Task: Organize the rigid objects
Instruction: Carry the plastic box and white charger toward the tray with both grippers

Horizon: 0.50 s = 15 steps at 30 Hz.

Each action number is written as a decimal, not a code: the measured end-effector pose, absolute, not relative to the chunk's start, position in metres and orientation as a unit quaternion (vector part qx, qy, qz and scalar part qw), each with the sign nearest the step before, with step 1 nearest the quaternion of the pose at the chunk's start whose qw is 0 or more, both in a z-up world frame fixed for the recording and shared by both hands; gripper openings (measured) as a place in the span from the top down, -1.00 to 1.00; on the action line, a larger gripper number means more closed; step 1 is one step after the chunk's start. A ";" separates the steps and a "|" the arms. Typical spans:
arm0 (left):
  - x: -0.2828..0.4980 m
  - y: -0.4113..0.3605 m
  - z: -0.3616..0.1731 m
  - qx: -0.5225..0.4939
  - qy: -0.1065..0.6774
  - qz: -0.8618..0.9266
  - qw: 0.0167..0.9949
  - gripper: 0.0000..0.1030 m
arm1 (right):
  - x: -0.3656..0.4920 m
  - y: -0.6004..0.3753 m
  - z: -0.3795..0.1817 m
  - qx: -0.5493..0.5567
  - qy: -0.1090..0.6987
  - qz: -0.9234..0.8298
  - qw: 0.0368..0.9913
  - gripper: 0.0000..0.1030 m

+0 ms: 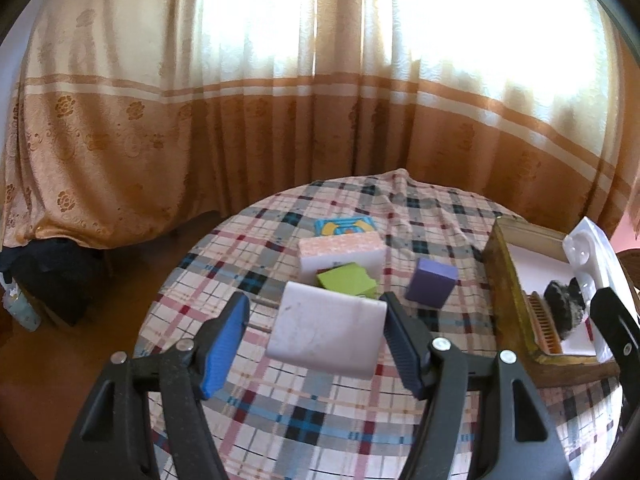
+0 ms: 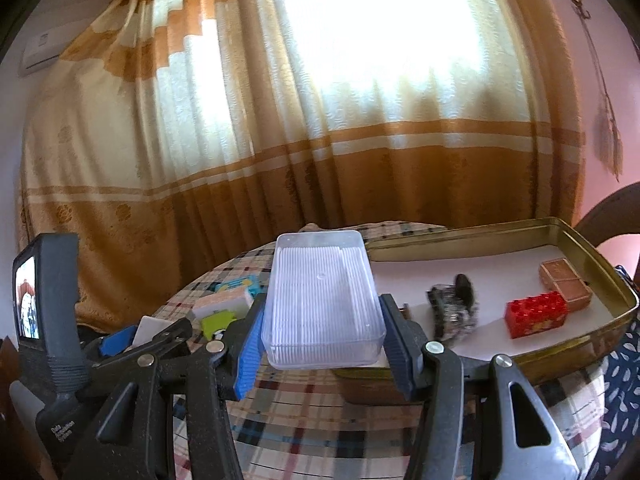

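My left gripper (image 1: 316,320) is open around a white rounded block (image 1: 326,330), which touches the right finger; a gap shows at the blue left pad (image 1: 224,344). Beyond it lie a green block (image 1: 347,280), a pink-topped white box (image 1: 342,254), a blue and yellow card (image 1: 345,226) and a purple block (image 1: 432,283). My right gripper (image 2: 320,332) is shut on a clear ribbed plastic box (image 2: 322,300), held above the table beside a gold metal tray (image 2: 576,354). The tray holds a red brick (image 2: 536,314), a copper box (image 2: 564,284) and a dark furry object (image 2: 456,304).
The round table has a plaid cloth (image 1: 320,420). Orange and cream curtains (image 1: 200,120) hang behind it. The tray (image 1: 504,280) shows at the right in the left wrist view, with the right gripper's clear box (image 1: 592,264) over it. Wooden floor (image 1: 60,360) lies left.
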<state>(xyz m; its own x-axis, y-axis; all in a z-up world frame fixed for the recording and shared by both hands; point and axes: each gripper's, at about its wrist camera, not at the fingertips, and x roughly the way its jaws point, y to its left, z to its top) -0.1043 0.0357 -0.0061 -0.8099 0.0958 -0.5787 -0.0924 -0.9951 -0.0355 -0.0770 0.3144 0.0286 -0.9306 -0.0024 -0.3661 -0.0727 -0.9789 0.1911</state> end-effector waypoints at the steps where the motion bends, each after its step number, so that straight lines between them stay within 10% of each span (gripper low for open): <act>1: -0.104 0.037 -0.005 -0.304 -0.002 0.951 0.051 -0.30 | -0.076 0.316 0.029 -0.185 0.102 0.977 0.020 -0.09; 15: -0.093 0.052 0.009 -0.295 0.007 0.953 0.071 -0.30 | -0.059 0.344 0.038 -0.175 0.107 0.978 0.043 -0.09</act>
<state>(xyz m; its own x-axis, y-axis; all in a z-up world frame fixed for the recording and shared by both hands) -0.0929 0.0525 0.0085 -0.8157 0.1318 -0.5633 -0.1399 -0.9897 -0.0288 -0.0592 0.3443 0.0375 -0.9351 0.0459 -0.3513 -0.1209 -0.9734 0.1947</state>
